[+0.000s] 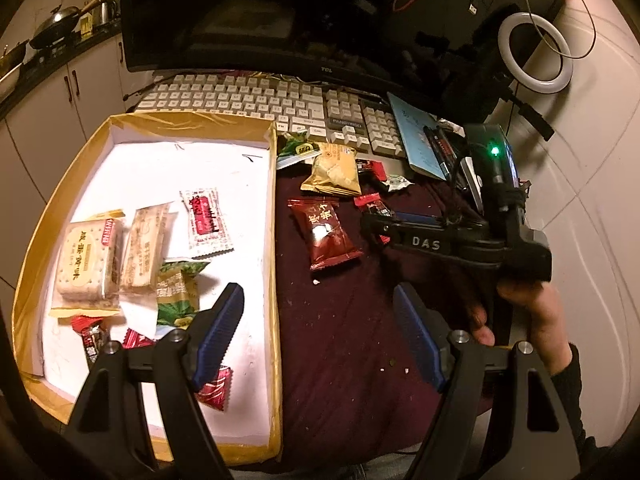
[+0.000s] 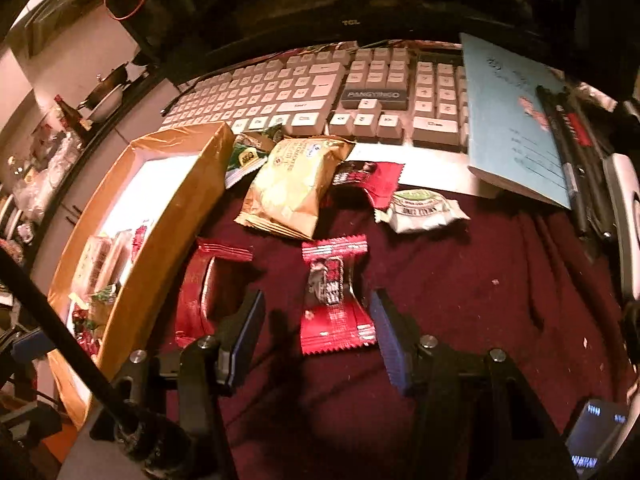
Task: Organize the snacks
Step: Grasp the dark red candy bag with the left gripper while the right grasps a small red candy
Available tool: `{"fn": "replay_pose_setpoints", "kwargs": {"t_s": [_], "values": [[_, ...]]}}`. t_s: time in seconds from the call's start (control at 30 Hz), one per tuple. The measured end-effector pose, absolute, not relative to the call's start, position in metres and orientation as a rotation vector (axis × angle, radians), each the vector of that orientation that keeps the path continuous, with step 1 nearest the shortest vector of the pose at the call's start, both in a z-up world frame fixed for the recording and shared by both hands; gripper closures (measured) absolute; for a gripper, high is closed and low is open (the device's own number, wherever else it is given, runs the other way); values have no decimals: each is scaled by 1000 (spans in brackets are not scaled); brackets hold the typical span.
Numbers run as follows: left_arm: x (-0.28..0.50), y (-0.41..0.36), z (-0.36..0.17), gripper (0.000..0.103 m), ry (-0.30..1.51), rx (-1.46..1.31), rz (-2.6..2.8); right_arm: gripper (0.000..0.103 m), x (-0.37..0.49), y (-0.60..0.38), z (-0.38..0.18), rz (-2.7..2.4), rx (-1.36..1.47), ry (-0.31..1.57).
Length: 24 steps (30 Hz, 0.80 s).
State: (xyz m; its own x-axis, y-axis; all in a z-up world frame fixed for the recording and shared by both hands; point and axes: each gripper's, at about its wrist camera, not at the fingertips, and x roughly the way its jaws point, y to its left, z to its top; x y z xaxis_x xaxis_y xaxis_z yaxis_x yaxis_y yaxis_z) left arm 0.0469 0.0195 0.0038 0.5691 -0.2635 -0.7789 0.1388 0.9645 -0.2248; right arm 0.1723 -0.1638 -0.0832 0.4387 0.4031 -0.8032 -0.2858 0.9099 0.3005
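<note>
A gold-rimmed box (image 1: 274, 216) with a white floor holds several snack packets, among them a cracker pack (image 1: 86, 258). Its wall also shows in the right wrist view (image 2: 176, 216). On the maroon cloth lie a dark red packet (image 1: 326, 232), a yellow chip bag (image 2: 294, 186), a white-green packet (image 2: 420, 210) and a small red candy packet (image 2: 334, 300). My left gripper (image 1: 320, 328) is open and empty over the box's right wall. My right gripper (image 2: 318, 334) is open, its fingers either side of the small red candy packet. The right gripper also shows in the left wrist view (image 1: 374, 220).
A white keyboard (image 1: 256, 100) and a monitor (image 1: 260, 16) stand behind the snacks. A blue notebook (image 2: 508, 120) with pens lies at the right. A ring light (image 1: 534, 54) stands at the far right. A green packet (image 2: 250, 152) leans at the box corner.
</note>
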Motion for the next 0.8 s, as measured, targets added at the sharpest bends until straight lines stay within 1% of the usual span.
{"fn": "replay_pose_setpoints", "kwargs": {"t_s": [0.07, 0.17, 0.23, 0.27, 0.37, 0.5, 0.53, 0.57, 0.63, 0.67, 0.7, 0.77, 0.8], "values": [[48, 18, 4, 26, 934, -143, -230, 68, 170, -161, -82, 389, 80, 1017], [52, 14, 3, 26, 954, -131, -228, 69, 163, -158, -84, 372, 20, 998], [55, 8, 1, 26, 966, -108, -232, 73, 153, -159, -84, 357, 21, 984], [57, 5, 0, 26, 969, -96, -230, 92, 149, -165, -84, 368, 56, 979], [69, -5, -4, 26, 988, -62, -224, 93, 134, -183, -83, 400, 191, 960], [104, -17, -14, 26, 1049, -39, -218, 94, 116, -205, -85, 410, 298, 927], [111, -19, -16, 29, 1055, -31, -213, 94, 113, -210, -86, 412, 319, 924], [118, -22, -19, 35, 1071, -12, -200, 93, 114, -208, -86, 412, 326, 923], [130, -30, -25, 43, 1090, 41, -165, 93, 113, -207, -85, 420, 350, 917], [135, -36, -28, 45, 1101, 77, -157, 93, 113, -208, -86, 422, 348, 927], [139, -40, -31, 45, 1114, 96, -155, 90, 109, -206, -87, 433, 345, 930], [147, -48, -37, 46, 1128, 138, -147, 90, 110, -204, -89, 432, 338, 928], [149, -49, -37, 46, 1121, 152, -136, 88, 112, -203, -91, 421, 334, 937]]}}
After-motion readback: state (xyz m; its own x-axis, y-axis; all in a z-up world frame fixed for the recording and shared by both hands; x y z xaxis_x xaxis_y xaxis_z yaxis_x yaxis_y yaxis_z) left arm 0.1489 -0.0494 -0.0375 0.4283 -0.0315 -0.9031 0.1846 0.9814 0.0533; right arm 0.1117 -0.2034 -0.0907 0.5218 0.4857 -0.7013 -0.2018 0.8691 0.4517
